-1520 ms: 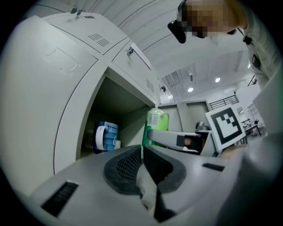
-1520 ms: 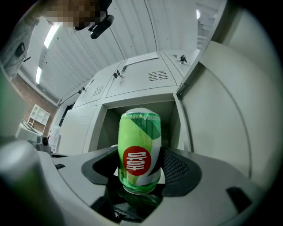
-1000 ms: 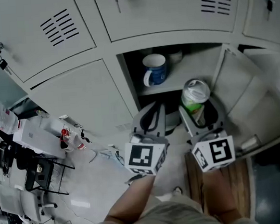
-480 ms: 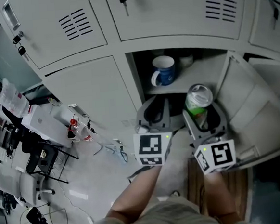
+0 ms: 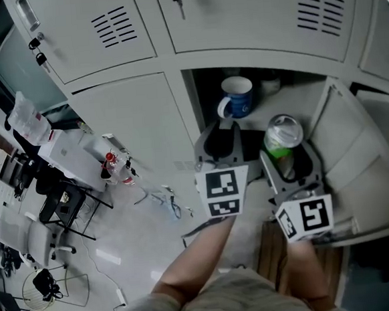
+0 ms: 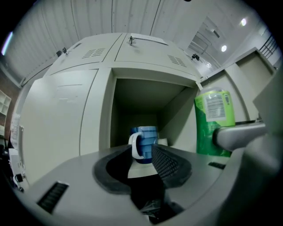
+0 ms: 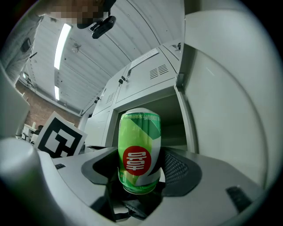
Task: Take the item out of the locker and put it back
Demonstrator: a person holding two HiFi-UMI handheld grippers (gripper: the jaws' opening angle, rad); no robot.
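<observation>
- The right gripper [image 5: 288, 149] has its fingers clamped on the green can [image 5: 283, 132], which stands upright right of centre in the head view, just outside the open locker [image 5: 297, 100] compartment.
- In the right gripper view, the can fills the middle of the frame, with the finger pads pressing on both sides of its lower half.
- At centre frame, the left gripper [image 5: 220, 129] is level with it and close beside. Its fingers have just been opening and now stand wide apart, gripping nothing.
- Straight ahead of those open fingers, the blue mug [image 5: 237, 96] sits on the locker shelf in the upper middle, with its handle turned to the left of the frame. The pads are not on it.
- The locker door [image 5: 357, 138] hangs open at the right edge.
</observation>
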